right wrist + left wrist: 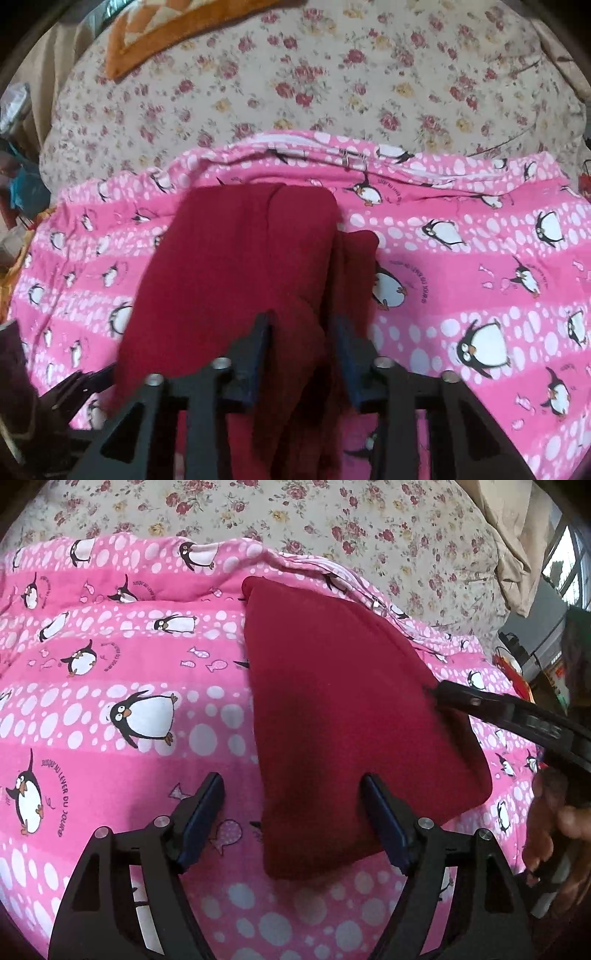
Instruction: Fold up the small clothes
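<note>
red garment (pixel 229 266) bunched between right gripper (pixel 303 332) fingers, folds blurred.

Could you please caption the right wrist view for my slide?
Right gripper pinches a bunched fold of the red garment over the pink penguin blanket.

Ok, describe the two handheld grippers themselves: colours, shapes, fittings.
The left gripper and the right gripper look alike: matte black angular linkage arms with triangular cut-outs, round silver pivot pins at the joints, and flat dark blue pads lining the inner faces of the two fingers. No cables or markings are visible. A bare hand shows at the left view's edge.
</note>
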A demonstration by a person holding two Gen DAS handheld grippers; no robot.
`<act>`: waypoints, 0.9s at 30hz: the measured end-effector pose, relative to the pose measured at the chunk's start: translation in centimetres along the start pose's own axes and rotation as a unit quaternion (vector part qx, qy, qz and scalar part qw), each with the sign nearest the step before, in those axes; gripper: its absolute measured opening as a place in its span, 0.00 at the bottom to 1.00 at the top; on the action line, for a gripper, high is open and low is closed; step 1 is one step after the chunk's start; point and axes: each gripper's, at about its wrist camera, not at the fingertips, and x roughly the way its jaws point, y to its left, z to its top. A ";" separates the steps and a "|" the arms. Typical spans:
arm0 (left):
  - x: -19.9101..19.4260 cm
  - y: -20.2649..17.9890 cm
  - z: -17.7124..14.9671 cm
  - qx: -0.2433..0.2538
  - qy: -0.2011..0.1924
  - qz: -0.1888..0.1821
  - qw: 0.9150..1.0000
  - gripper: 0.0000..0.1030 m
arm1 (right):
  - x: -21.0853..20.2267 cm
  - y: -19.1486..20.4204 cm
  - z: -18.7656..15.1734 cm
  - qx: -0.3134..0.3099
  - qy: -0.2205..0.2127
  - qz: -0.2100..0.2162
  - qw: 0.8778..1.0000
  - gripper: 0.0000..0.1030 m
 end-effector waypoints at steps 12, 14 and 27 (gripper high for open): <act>-0.5 0.5 0.5 0.000 -0.002 -0.027 1.000 0.76 | 2.0 -3.4 -2.2 0.074 0.021 0.047 0.996 0.76; -0.7 0.8 0.8 -0.008 -0.004 -0.040 0.999 0.76 | 1.7 -4.0 -1.9 0.089 0.008 0.067 0.994 0.77; 1.7 1.6 2.7 -0.039 0.019 -0.081 0.996 0.85 | 6.7 -4.3 0.4 0.107 0.027 0.154 0.982 0.92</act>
